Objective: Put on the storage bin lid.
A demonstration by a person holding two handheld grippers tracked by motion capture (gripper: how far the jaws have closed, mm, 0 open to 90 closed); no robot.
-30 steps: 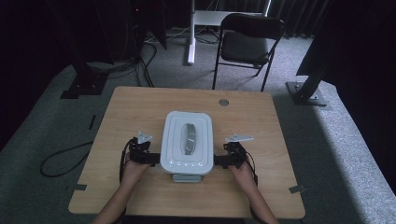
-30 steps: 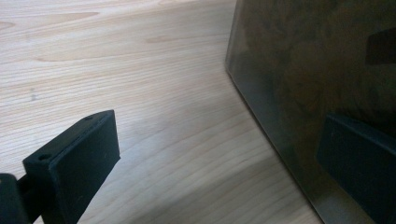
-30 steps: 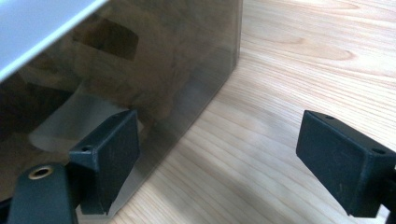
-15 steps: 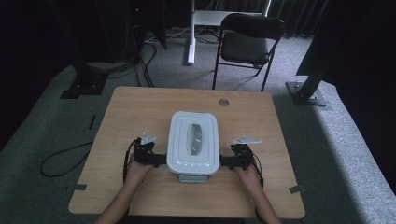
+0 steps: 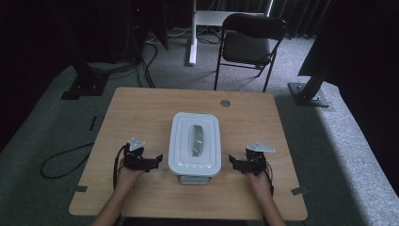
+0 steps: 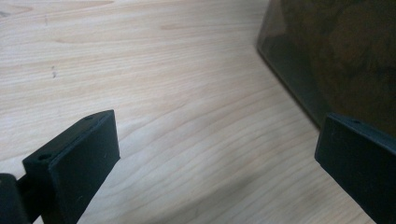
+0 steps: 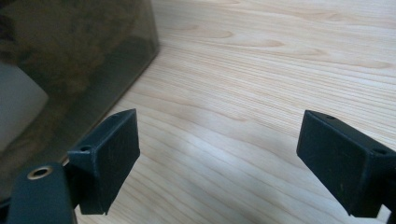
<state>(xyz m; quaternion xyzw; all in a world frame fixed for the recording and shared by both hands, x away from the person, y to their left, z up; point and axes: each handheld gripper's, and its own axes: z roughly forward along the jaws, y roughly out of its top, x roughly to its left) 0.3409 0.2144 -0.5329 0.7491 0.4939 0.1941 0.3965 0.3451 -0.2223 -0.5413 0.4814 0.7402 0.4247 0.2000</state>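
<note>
A white lidded box (image 5: 195, 143) with a grey handle recess in its lid stands at the middle of the wooden table (image 5: 141, 113). My left gripper (image 5: 157, 160) sits just left of the box, open, with its jaws pointing at the box's side and a small gap between. My right gripper (image 5: 233, 162) mirrors it on the right, open and also apart from the box. In the left gripper view the left gripper (image 6: 219, 140) holds nothing, and the box's dark wall (image 6: 336, 56) rises at upper right. The right gripper (image 7: 219, 140) is empty too, with the box wall (image 7: 70, 51) at upper left.
A round grommet hole (image 5: 225, 102) lies near the table's far edge. A black folding chair (image 5: 249, 42) stands beyond the table, and stand bases (image 5: 308, 92) and a cable (image 5: 61, 160) lie on the carpet around it.
Both grippers were against the box's sides and slid it slightly right. They have since opened and drawn back outward, leaving the box standing on the table.
</note>
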